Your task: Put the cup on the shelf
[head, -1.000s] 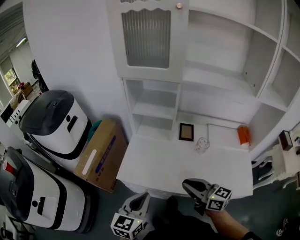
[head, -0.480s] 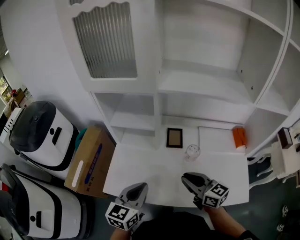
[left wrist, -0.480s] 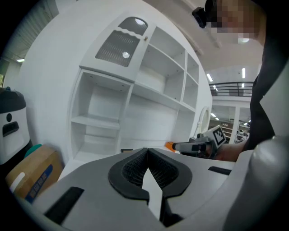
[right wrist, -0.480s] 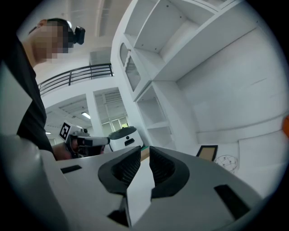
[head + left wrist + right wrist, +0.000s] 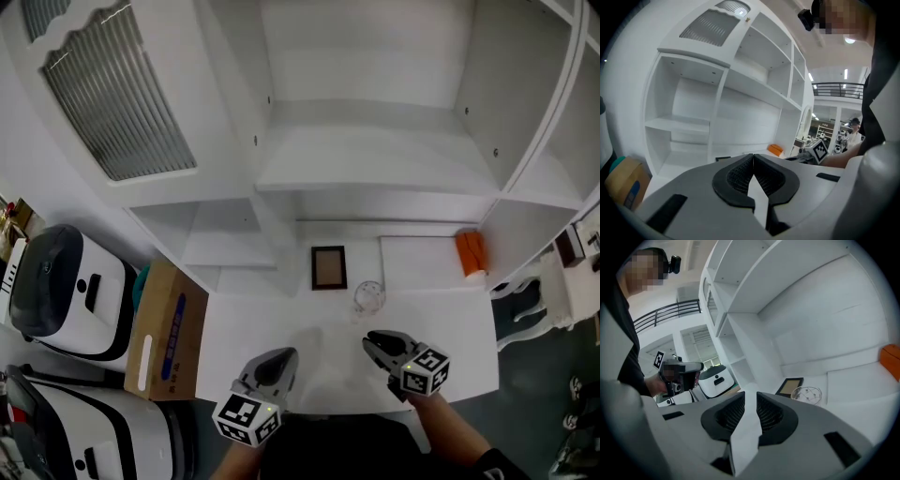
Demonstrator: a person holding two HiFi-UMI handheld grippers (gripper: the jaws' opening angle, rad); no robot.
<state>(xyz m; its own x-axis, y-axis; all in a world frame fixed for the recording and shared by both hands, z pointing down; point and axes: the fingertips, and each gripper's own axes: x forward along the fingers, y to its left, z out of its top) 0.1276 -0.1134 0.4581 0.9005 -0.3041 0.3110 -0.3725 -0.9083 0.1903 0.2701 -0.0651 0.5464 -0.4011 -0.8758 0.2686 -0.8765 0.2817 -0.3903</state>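
Note:
A clear glass cup (image 5: pixel 368 297) stands on the white desk top (image 5: pixel 450 323) of the shelf unit, beside a small picture frame (image 5: pixel 328 267). My right gripper (image 5: pixel 370 340) hovers just short of the cup, which shows ahead and to the right of its jaws (image 5: pixel 806 393). Its jaws have just been opening and stand a little apart with nothing between them (image 5: pixel 750 397). My left gripper (image 5: pixel 284 354) is over the desk's front edge, left of the cup, jaws shut and empty (image 5: pixel 753 157). A wide bare shelf (image 5: pixel 375 164) runs above the desk.
An orange thing (image 5: pixel 471 253) lies at the desk's back right. A cardboard box (image 5: pixel 164 328) and white-and-grey machines (image 5: pixel 61 291) stand on the floor to the left. A ribbed-glass cabinet door (image 5: pixel 103 103) hangs at upper left.
Both grippers have come forward over the desk's front edge, and the right one now sits close to the cup. The shelf unit fills more of the head view.

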